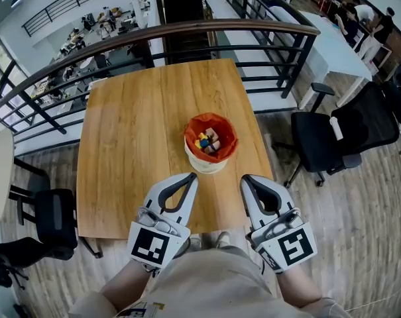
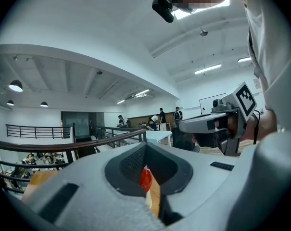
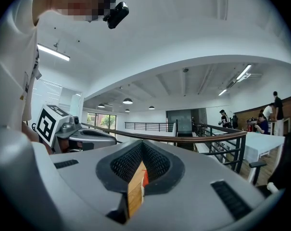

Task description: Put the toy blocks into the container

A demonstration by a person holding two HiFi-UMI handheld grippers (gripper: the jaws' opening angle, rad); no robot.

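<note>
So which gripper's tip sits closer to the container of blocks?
The left gripper: its shut tip almost meets the orange-lined container in the head view, while the right gripper leaves a strip of table between.

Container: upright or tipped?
Upright. The container stands on the table, opening facing up, with blocks inside.
</note>
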